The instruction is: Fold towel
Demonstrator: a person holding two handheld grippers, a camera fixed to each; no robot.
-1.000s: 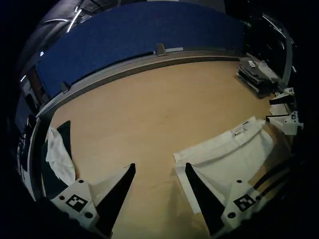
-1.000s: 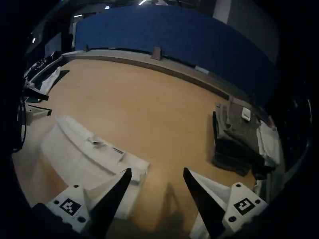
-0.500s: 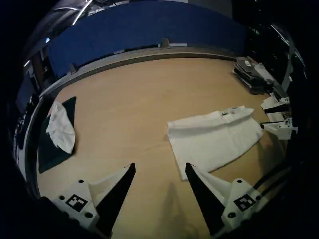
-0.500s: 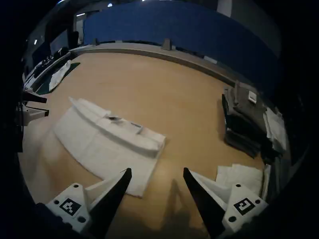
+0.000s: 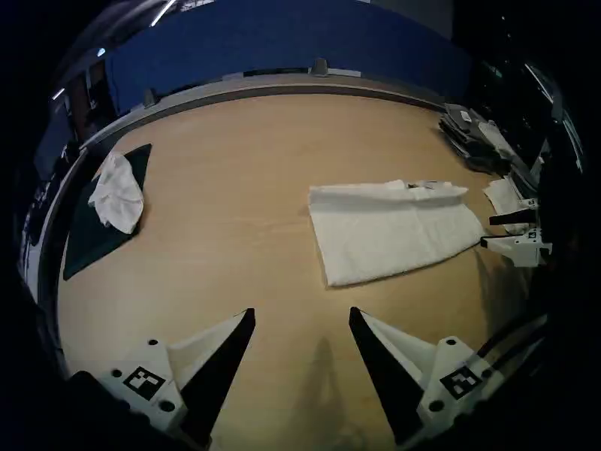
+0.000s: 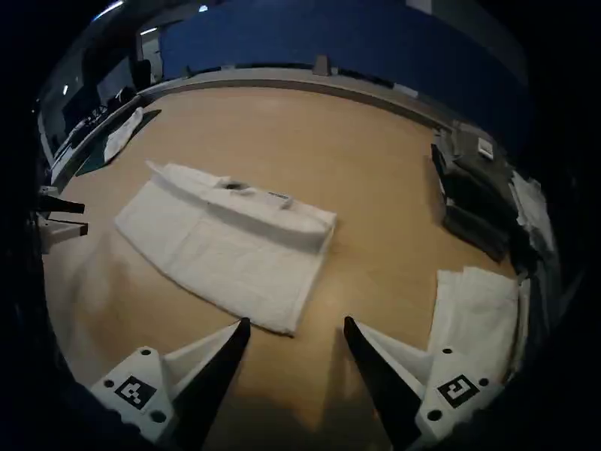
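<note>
- Far left of the bench (image 5: 225,165) there's a crumpled white rag (image 5: 119,197) on a dark mat (image 5: 94,237). It's well apart from everything that matters here.
- The left hand-held gripper (image 5: 300,310) has its jaws spread wide with nothing in them, hovering over bare wood. The task's thing isn't dead ahead of it; it lies ahead and off to the right.
- The towel (image 5: 391,229) lies flat on the bench between the two tools. It's already doubled over, with a narrower folded band along its far long edge. The long axis runs side to side, so one short end sits toward each tool.
- The right hand-held gripper (image 6: 295,321) is also wide open and empty. From its camera the towel's near corner sits just ahead of its fingers and a bit left. In the left gripper view this tool sits just beside the towel's right short end.
- My guess is the next fold goes short end to short end. Grabbing the corners of one short end is the thing to line up, and the right side looks like the shorter trip.
- Far right there's a folded white cloth (image 6: 481,308) near the right tool, with a dark stack (image 6: 469,203) beyond it. Both are clear of the towel.
</note>
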